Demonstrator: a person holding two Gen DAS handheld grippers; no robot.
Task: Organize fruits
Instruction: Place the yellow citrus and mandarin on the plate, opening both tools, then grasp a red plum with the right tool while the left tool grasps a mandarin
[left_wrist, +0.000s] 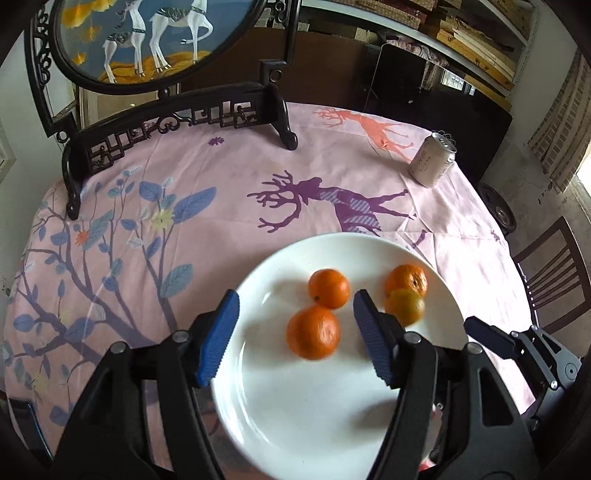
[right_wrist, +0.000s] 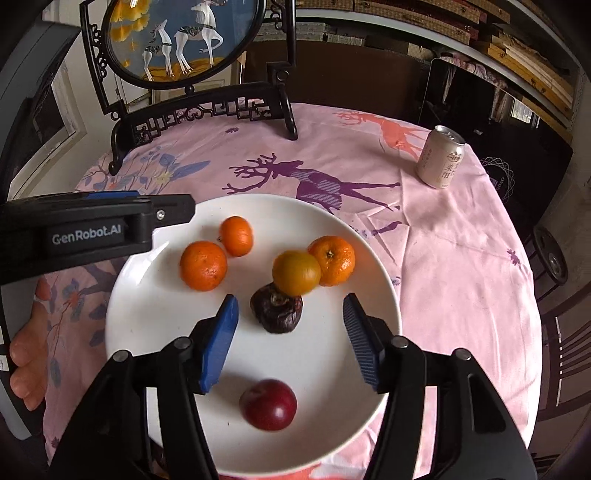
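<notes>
On the near part of the round counter, whose pink deer-print cloth covers it to the edges, stands a white plate carrying all the fruit. Right wrist view: two tangerines lie touching on the plate's left half; a third tangerine lies toward the right rim, touching a yellower citrus; that citrus overlaps, as seen from this camera, a dark wrinkled fruit at the plate's centre. A red plum lies apart from the others near the plate's near rim. The right claw hovers above the plate with its blue pads wide apart and nothing between them; the wrinkled fruit sits just beyond the gap, the plum below it. The left claw is likewise spread wide and empty above the plate's left half; in its own view one tangerine appears between its pads and a second just beyond. Seen from the right wrist, the left tool's black body enters from the left over the plate's left rim. Toward the far right edge of the counter stands a pale drinks can, well apart from the plate; at the far left edge rises a dark carved stand with an oval deer picture.
</notes>
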